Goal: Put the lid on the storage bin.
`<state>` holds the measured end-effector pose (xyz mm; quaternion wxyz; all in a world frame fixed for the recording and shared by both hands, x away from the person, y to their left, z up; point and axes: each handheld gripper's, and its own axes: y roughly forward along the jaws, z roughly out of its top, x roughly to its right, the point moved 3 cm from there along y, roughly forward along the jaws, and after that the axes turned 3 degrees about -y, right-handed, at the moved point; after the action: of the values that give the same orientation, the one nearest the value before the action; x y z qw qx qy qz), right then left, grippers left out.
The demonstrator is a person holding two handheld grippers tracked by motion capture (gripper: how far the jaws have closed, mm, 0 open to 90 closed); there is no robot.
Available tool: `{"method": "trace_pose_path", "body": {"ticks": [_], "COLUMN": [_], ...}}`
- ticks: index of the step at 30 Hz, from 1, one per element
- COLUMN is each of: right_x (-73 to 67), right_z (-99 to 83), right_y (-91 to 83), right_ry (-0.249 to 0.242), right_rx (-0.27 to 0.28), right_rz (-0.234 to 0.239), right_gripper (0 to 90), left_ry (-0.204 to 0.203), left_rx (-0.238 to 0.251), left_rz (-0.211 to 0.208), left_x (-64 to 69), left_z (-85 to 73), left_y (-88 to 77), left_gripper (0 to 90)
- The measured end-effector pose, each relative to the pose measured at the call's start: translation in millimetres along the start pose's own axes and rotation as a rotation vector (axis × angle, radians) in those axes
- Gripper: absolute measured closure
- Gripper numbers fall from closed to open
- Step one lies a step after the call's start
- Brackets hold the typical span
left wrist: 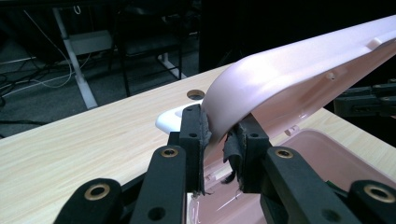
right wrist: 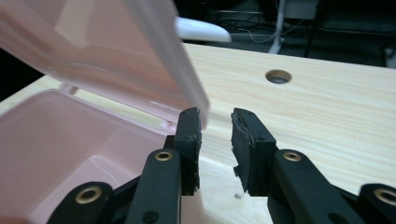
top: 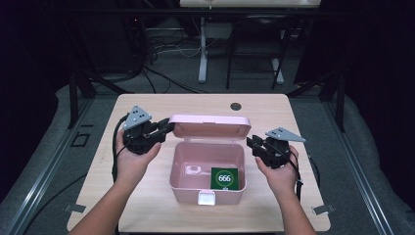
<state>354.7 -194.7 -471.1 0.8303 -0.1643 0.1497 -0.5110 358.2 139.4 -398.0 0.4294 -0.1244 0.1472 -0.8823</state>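
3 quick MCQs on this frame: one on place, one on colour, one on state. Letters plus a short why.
1. Where does the green card lie?
A. inside the box
B. on the lid
C. on the table beside the box

2. What colour is the box?
A. blue
B. pink
C. black

3. How does the lid stand?
A. shut flat
B. taken off, lying on the table
C. raised open, its corner pinched by the left gripper

Key:
1 A, the card rests on the box floor.
2 B, walls and lid are pink.
3 C, the left gripper view shows the pads pressing the lid's edge.
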Motion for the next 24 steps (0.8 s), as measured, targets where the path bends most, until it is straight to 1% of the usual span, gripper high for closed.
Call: {"method": "trace_pose_path", "body": {"ticks": [1, 4, 8, 9, 11, 12, 16, 17, 19, 21, 24], "right_x": [2.0, 6.8, 10.0, 10.7, 12.2, 13.2, 16.5, 17.0, 17.9, 18.3, 18.2], "right_z": [-1.0, -2.8, -2.9, -2.7, -2.5, -2.3, -0.4, 0.0, 0.3, 0.3, 1.1], "right_y": [0.6, -0.8, -2.4, -2.4, -3.4, -2.4, -4.6, -4.1, -4.2, -3.3, -2.5], "right_ry": [0.008, 0.028, 0.041, 0.046, 0.049, 0.054, 0.071, 0.078, 0.086, 0.086, 0.089], "right_rx": [0.003, -0.014, -0.002, 0.009, 0.006, 0.022, 0.012, 0.020, 0.014, 0.014, 0.029], "right_rz": [-0.005, -0.011, -0.024, -0.026, -0.029, -0.034, -0.028, -0.025, -0.020, -0.017, -0.016], "right_gripper": [72.4, 72.4, 72.3, 72.3, 72.2, 72.1, 70.8, 70.6, 70.5, 70.3, 70.3], "left_ry": [-0.001, 0.002, 0.013, 0.014, 0.014, 0.014, 0.012, 0.014, 0.017, 0.019, 0.017], "left_rx": [0.000, 0.004, 0.003, 0.004, 0.001, -0.003, 0.001, 0.001, 0.005, -0.001, -0.001], "left_rz": [-0.003, -0.009, -0.015, -0.016, -0.020, -0.026, -0.037, -0.040, -0.039, -0.039, -0.039], "left_x": [0.1, 0.9, 3.4, 3.9, 4.7, 4.9, 6.4, 7.0, 8.5, 9.2, 9.9], "left_z": [-0.3, -2.3, -6.7, -7.5, -9.8, -11.1, -14.0, -14.4, -15.0, -15.8, -17.3], "left_y": [-0.3, -2.2, -6.9, -7.6, -9.7, -11.4, -15.8, -17.3, -19.2, -20.7, -21.1], "left_gripper": [76.6, 76.3, 75.9, 75.9, 75.8, 75.8, 75.9, 75.9, 75.9, 75.9, 76.0]}}
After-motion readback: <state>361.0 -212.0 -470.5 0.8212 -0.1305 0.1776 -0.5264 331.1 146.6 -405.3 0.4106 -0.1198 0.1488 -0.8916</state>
